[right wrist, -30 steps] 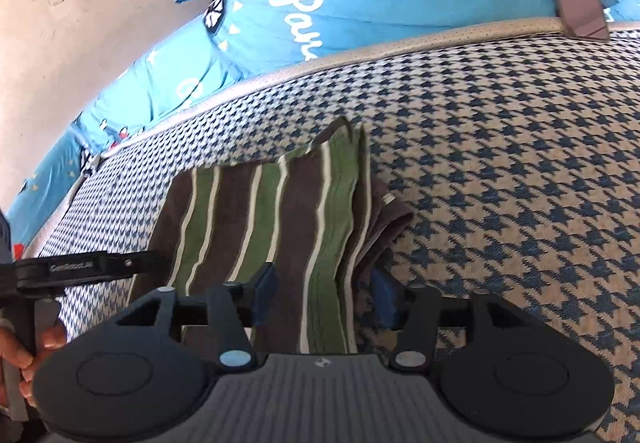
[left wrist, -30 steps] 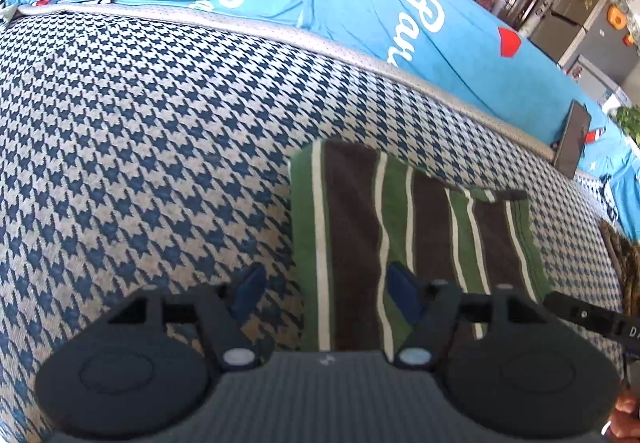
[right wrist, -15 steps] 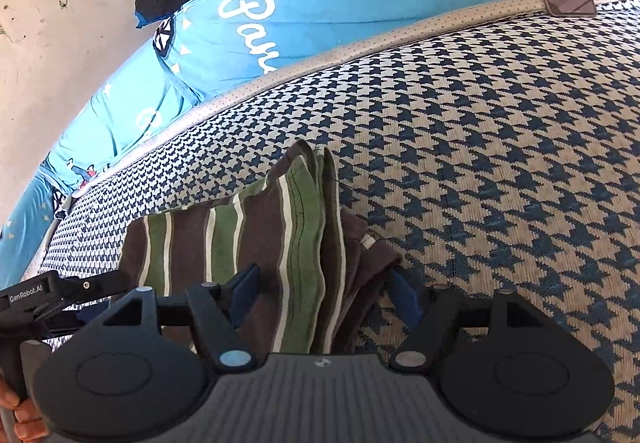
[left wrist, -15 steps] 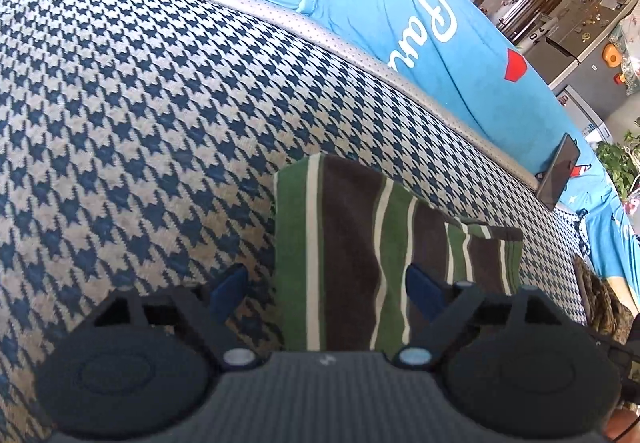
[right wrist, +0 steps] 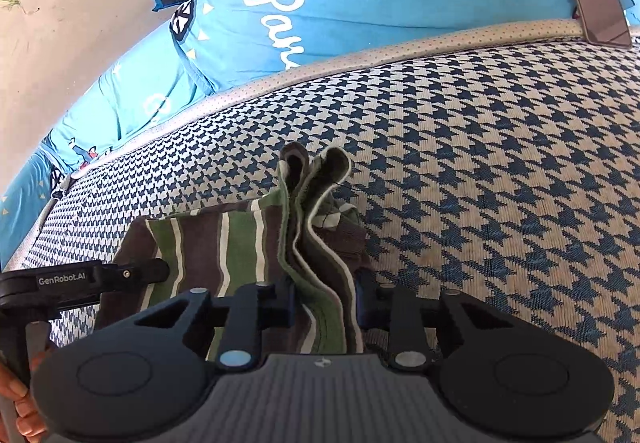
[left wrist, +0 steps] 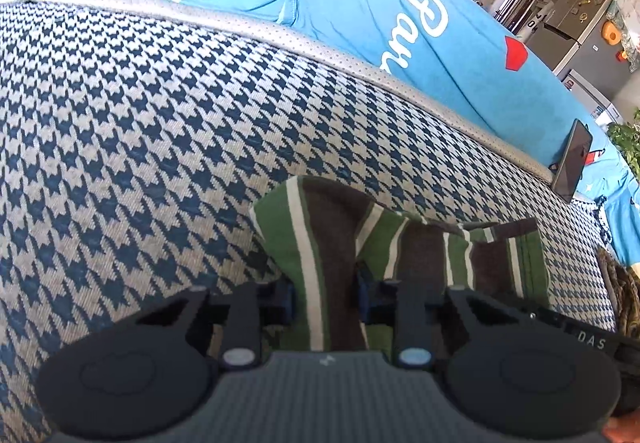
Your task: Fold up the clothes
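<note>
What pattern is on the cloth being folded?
The cloth has green and dark brown stripes split by thin white lines, clearest in the left wrist view.

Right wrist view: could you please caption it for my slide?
Right gripper closing on the bunched edge of a striped garment on a houndstooth cover.

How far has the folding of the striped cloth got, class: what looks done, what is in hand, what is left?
Done: the striped cloth already lies in several layers on the checked cover. In hand: the left gripper and the right gripper are each closing on a near corner, bunching the layers between the jaws. Left: the corners are not yet carried over, so the next fold remains.
</note>
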